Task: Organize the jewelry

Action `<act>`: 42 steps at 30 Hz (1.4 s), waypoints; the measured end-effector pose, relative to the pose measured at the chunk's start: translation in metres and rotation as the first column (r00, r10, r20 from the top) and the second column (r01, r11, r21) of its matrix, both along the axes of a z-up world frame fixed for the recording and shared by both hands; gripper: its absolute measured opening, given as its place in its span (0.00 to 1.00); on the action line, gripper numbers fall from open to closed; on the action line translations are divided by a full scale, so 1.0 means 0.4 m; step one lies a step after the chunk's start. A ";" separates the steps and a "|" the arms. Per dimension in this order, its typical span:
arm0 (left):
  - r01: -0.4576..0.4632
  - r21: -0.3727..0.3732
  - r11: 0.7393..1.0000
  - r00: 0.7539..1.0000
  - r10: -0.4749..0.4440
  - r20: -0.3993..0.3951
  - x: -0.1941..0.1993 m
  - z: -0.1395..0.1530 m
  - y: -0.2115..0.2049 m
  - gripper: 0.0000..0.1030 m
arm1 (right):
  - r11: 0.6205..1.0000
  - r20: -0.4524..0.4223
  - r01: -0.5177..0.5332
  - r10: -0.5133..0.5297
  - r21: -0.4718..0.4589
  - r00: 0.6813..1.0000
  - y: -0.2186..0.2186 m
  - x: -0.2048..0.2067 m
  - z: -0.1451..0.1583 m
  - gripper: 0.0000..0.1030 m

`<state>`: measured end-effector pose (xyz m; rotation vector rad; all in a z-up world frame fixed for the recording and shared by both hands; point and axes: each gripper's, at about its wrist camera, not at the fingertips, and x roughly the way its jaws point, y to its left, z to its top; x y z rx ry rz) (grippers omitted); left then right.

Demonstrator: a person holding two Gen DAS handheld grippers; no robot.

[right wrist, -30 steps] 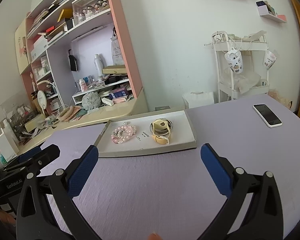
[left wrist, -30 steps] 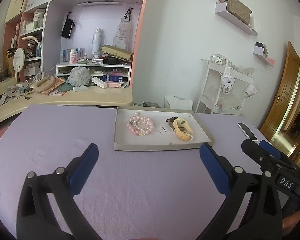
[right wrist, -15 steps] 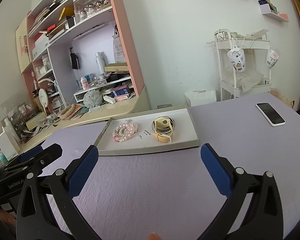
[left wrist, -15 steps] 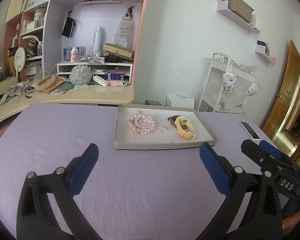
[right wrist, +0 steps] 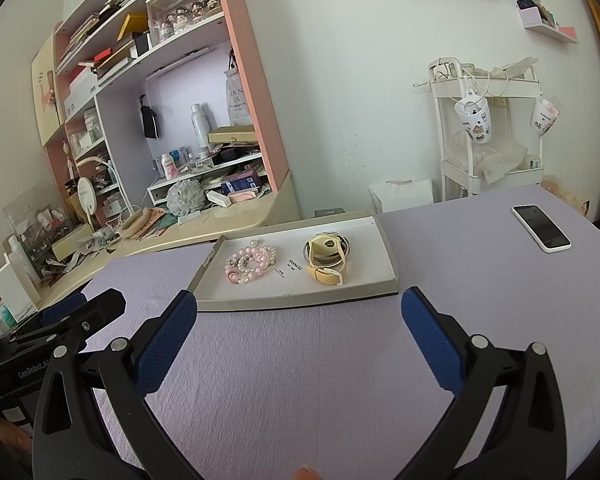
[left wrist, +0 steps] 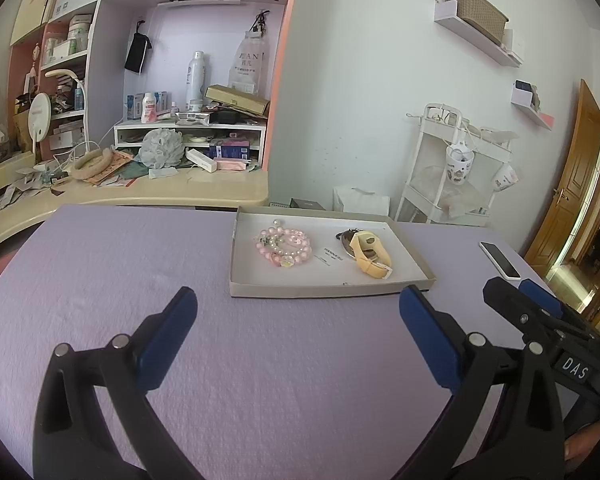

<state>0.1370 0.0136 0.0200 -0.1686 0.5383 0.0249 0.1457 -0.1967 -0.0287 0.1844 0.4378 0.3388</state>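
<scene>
A shallow grey cardboard tray [left wrist: 324,290] lies on the lilac tablecloth, also in the right wrist view [right wrist: 296,302]. In it lie pink bead bracelets [left wrist: 284,245] [right wrist: 250,264], a small paper tag [left wrist: 332,257] and a yellow-strapped watch over a dark ring [left wrist: 370,254] [right wrist: 326,258]. My left gripper [left wrist: 298,312] is open and empty, short of the tray's near edge. My right gripper [right wrist: 298,312] is open and empty, also short of the tray. Each gripper shows at the edge of the other's view.
A white phone [left wrist: 500,265] [right wrist: 542,227] lies on the cloth at the right. A cluttered beige desk [left wrist: 140,196] with shelves stands behind the table at the left. A white trolley [right wrist: 488,136] stands by the wall at the right.
Both views have shifted slightly, and the tray sits a little lower and nearer in the frames. Both grippers stay open and empty.
</scene>
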 end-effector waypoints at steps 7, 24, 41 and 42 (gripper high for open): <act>-0.006 -0.007 1.000 1.000 0.006 -0.001 0.001 -0.003 0.004 0.98 | 1.000 0.005 0.005 -0.005 0.004 1.000 -0.002 -0.001 0.001 0.99; -0.004 -0.008 1.000 1.000 0.005 0.004 -0.002 0.000 0.006 0.98 | 1.000 0.004 0.005 -0.005 0.009 1.000 -0.007 -0.001 0.003 0.99; 0.006 -0.007 1.000 1.000 -0.006 0.026 -0.014 0.015 -0.008 0.98 | 1.000 0.018 0.005 -0.005 0.011 1.000 -0.005 -0.008 0.014 0.99; 0.006 -0.007 1.000 1.000 -0.006 0.026 -0.014 0.016 -0.008 0.98 | 1.000 0.018 0.005 -0.005 0.011 1.000 -0.005 -0.007 0.014 0.99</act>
